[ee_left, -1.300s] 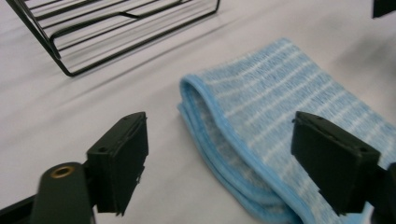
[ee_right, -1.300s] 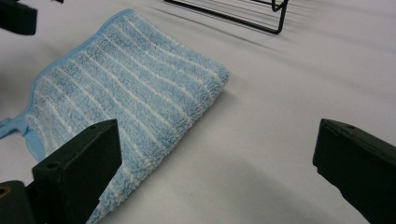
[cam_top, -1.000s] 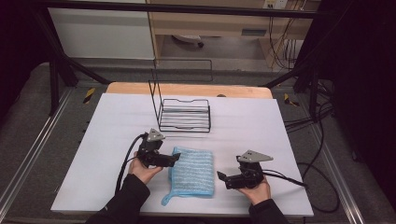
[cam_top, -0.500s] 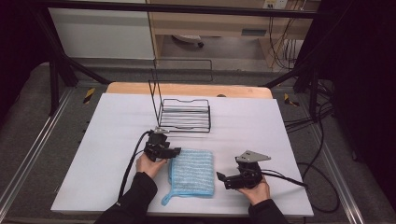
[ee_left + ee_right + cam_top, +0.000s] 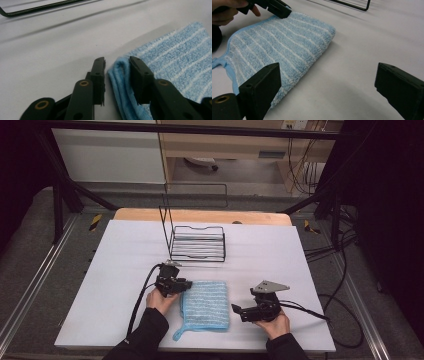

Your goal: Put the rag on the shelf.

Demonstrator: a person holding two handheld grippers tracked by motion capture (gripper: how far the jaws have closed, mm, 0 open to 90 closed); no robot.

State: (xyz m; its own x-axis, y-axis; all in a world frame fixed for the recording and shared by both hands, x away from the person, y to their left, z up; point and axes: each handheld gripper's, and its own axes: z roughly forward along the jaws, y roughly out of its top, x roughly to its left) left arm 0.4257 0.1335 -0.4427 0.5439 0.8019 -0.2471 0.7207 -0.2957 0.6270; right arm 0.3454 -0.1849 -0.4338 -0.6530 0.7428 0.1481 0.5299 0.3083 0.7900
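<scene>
From the high view, you have one folded blue cloth [image 5: 206,304] lying on the white table [image 5: 115,270] between your hands, nearer you than the single wire rack [image 5: 197,243]. Your left gripper [image 5: 181,285] sits at the cloth's far left corner; your right gripper [image 5: 239,312] waits just beside the cloth's right edge, apart from it.

In the left gripper view, the jaws have just been closing and straddle the cloth's folded edge [image 5: 120,75], one jaw on the bare table, the other on the pile; a gap remains, so nothing is pinched yet. Keep the tips low so you catch every layer of the fold, not only the top one.

In the right gripper view, the jaws stand wide open and empty, the cloth [image 5: 287,47] ahead to the left. Hold there until the left bite is firm.
</scene>
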